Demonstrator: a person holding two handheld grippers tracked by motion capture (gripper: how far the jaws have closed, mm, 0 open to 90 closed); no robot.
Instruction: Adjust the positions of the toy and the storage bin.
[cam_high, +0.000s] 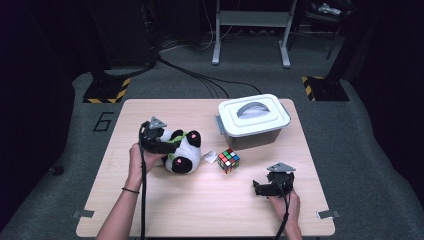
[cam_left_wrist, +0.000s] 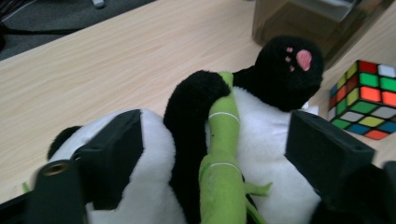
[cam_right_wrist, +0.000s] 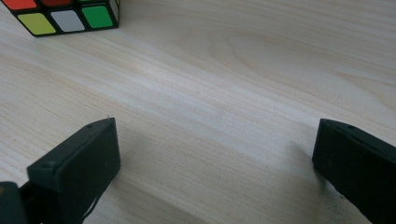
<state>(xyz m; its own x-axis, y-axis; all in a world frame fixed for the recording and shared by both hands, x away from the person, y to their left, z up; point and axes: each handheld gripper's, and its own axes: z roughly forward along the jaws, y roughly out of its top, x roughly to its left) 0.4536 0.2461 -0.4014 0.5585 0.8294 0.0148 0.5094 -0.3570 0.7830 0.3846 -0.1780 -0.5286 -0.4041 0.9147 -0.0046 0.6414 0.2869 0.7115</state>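
Note:
A black and white plush panda (cam_high: 182, 150) lies on its back left of the table's middle, hugging a green bamboo stalk (cam_left_wrist: 224, 154). My left gripper (cam_high: 170, 145) reaches over it from the left. In the left gripper view the jaws of the left gripper (cam_left_wrist: 215, 149) stand wide on either side of the panda (cam_left_wrist: 261, 135), and I see no squeeze on the plush. A colour cube (cam_high: 228, 160) sits just right of the panda. Near the front right edge my right gripper (cam_high: 262, 189) rests low, and the right gripper (cam_right_wrist: 215, 154) is open over bare wood.
A grey storage box with a white lid and handle (cam_high: 253, 120) stands at the back right of the wooden table (cam_high: 200, 200). A small white scrap (cam_high: 210, 157) lies between panda and cube. The cube (cam_right_wrist: 65, 16) is ahead and left of the right jaws.

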